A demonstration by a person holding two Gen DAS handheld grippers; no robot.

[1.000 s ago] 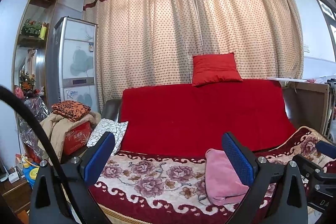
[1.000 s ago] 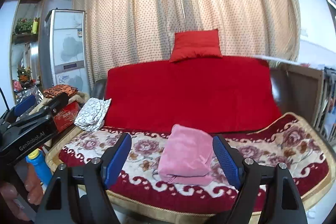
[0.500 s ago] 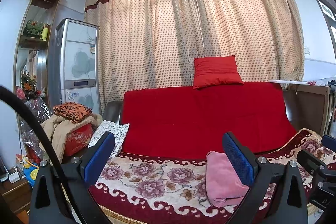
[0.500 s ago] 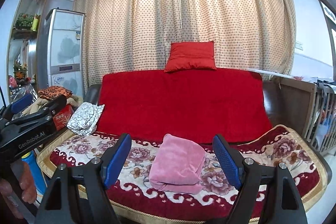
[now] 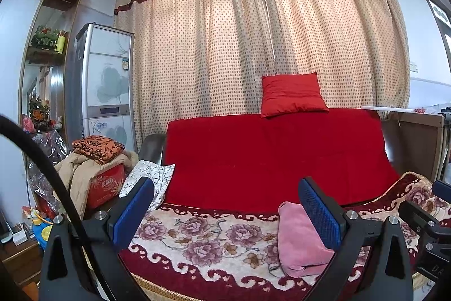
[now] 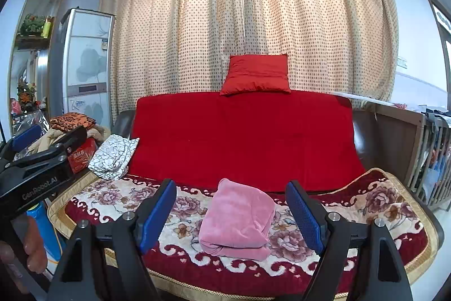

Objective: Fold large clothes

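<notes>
A pink garment (image 6: 238,217) lies folded into a compact bundle on the flowered sofa blanket (image 6: 107,196). It also shows in the left wrist view (image 5: 298,241), partly behind a blue finger pad. My right gripper (image 6: 229,216) is open and empty, held back from the sofa's front edge with the bundle framed between its fingers. My left gripper (image 5: 225,213) is open and empty, further left, in front of the blanket (image 5: 197,239).
A red sofa back (image 6: 242,137) with a red cushion (image 6: 256,74) on top. A patterned white cloth (image 6: 112,157) lies at the sofa's left end. A pile of clothes and a red box (image 5: 98,168) stand left. A wooden crib (image 6: 422,148) stands right.
Both grippers have drawn back and tilted up from the sofa, so the folded pink bundle sits lower and farther away. Both stay open and empty.
</notes>
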